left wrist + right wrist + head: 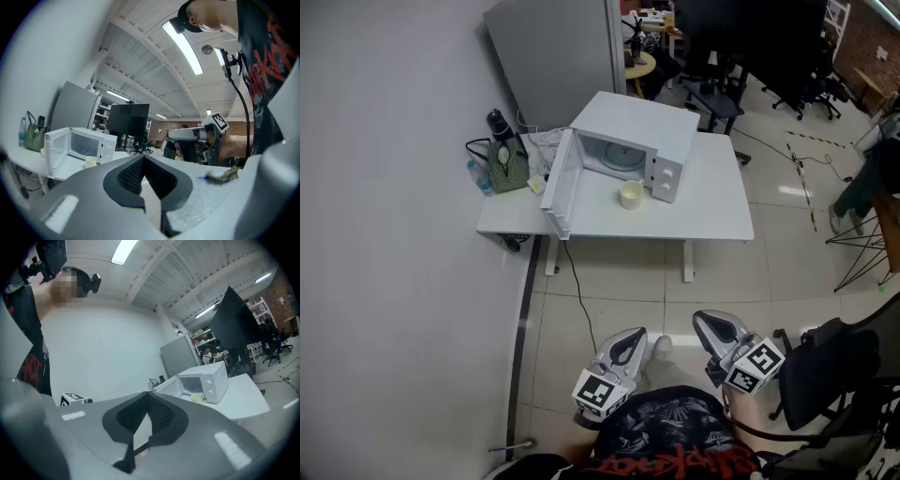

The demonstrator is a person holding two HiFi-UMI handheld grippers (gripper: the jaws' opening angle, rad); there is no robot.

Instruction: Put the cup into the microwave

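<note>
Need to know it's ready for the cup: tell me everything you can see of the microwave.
The microwave is a white, boxy unit, smooth like painted metal or plastic. It stands upright on the white table, turned at an angle. Its door is swung wide open at the head view's left, showing a cavity with a round turntable. Two knobs sit beside the opening. The pale cup stands on the table just before the opening, not inside.

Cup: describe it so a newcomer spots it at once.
A white microwave stands, door open, on the white table. The cup sits just in front of its cavity. It is the only small pale-yellow thing; the bag nearby is green.
</note>
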